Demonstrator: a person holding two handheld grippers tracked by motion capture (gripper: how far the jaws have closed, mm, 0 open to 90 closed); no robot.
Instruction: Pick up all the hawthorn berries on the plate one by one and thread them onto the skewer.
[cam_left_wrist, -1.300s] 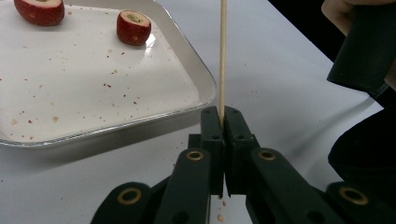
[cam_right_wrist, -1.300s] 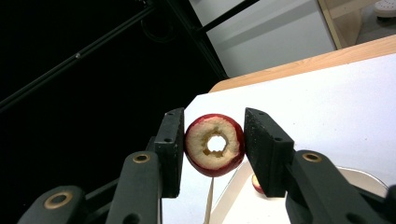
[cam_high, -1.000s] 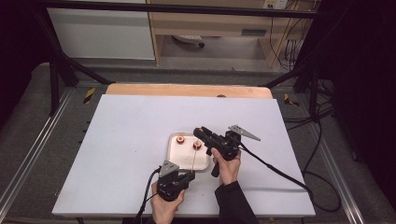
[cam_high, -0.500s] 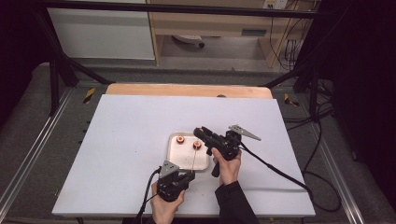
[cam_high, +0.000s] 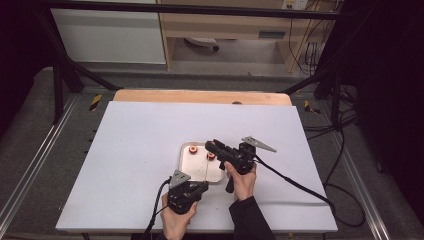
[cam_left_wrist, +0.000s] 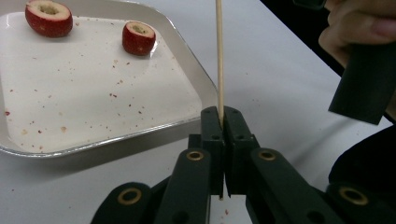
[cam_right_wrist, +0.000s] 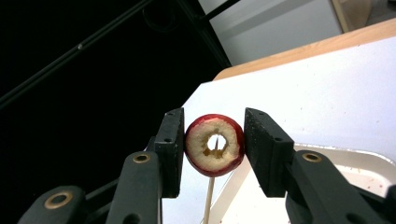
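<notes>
My left gripper (cam_high: 202, 186) (cam_left_wrist: 221, 116) is shut on a thin wooden skewer (cam_left_wrist: 218, 56) (cam_high: 206, 169) that stands upright beside the tray's near right edge. My right gripper (cam_high: 210, 145) (cam_right_wrist: 214, 144) is shut on a cored red fruit ring (cam_right_wrist: 234, 140), held above the tray. The skewer (cam_right_wrist: 208, 196) rises from below the ring, and its tip shows through the ring's hole. Two more cored red fruit pieces (cam_left_wrist: 49, 17) (cam_left_wrist: 138, 37) lie at the far end of the white tray (cam_left_wrist: 93, 135) (cam_high: 192, 167).
The tray sits on a white tabletop (cam_high: 140, 150), speckled with red crumbs. The right hand and its black handle (cam_left_wrist: 364, 84) hang close to the skewer. A cable (cam_high: 295, 182) trails right from the right gripper. A wooden strip (cam_high: 200, 96) runs along the table's far edge.
</notes>
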